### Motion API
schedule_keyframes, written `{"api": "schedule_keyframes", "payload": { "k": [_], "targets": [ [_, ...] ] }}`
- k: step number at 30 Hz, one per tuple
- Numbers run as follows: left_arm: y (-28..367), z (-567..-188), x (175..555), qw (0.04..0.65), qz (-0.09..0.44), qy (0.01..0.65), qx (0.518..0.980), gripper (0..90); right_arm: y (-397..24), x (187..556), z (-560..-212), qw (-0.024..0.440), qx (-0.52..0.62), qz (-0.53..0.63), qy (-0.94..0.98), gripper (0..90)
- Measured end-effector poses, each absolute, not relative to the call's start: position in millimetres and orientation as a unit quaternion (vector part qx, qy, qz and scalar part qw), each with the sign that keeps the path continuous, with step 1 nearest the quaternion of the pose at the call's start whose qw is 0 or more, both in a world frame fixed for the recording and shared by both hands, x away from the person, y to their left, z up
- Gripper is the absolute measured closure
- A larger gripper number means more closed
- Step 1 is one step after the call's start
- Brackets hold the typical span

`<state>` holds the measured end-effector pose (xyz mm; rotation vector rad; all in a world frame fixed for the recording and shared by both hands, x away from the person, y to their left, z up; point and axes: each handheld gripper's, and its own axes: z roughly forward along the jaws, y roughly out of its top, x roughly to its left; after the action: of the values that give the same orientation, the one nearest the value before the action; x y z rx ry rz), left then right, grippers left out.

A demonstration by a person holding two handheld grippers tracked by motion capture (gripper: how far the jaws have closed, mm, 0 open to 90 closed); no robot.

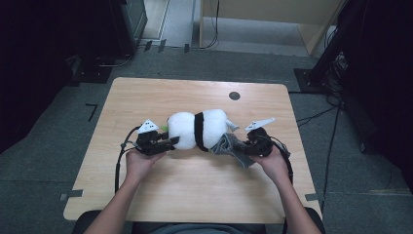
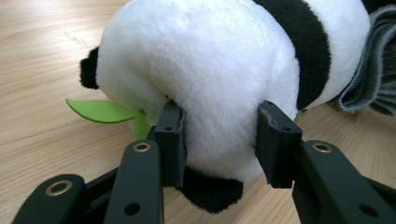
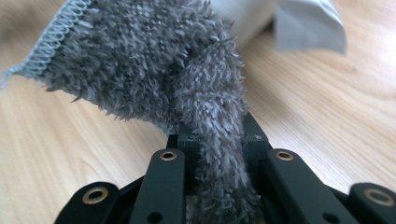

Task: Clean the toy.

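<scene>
The plush panda (image 1: 197, 130) lies on its side near the middle of the wooden table (image 1: 146, 97), and the person has a gripper at each end of it. The left gripper (image 1: 171, 142) has its jaws pressed into the white fur at one end of the toy; in the left gripper view the pads (image 2: 173, 140) dent the plush on both sides, with a black paw (image 2: 212, 193) below them and a green felt leaf (image 2: 100, 111) sticking out beside them. The right gripper (image 1: 242, 147) is pinched tight on a fold of the grey fluffy cloth (image 1: 229, 146), which lies bunched against the other end of the panda, just touching it; in the right gripper view the fibres bulge out above the jaws, and the stitched hem (image 3: 53, 37) runs off to one side. To my eye the cloth is being drawn along or over the toy, so the left hand should act as an anchor and simply hold firm without squeezing harder. The right should keep the pull low and smooth, close to the tabletop, so the panda does not roll or slide. The grip is on a narrow fold, which could slip out; a steady, unhurried draw would suit it better than a tug.
</scene>
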<state>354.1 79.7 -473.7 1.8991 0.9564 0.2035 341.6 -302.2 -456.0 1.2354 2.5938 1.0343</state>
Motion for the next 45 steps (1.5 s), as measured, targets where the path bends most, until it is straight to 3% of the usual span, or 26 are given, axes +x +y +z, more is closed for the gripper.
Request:
{"api": "schedule_keyframes", "payload": {
  "k": [15,29,45],
  "targets": [
    [80.5,-474.5,354.1,0.484,0.083,0.391,0.778,57.5,-316.6,357.2,-463.8,0.067,0.442,0.333,0.830,76.5],
    [79.9,-474.5,353.8,0.484,0.086,0.391,0.778,56.9,-335.9,366.9,-428.9,0.115,0.493,0.381,0.773,76.4],
    [81.3,-476.3,355.5,0.482,0.084,0.394,0.778,56.5,-287.6,390.6,-432.8,0.112,0.470,0.380,0.788,76.9]
  ]
}}
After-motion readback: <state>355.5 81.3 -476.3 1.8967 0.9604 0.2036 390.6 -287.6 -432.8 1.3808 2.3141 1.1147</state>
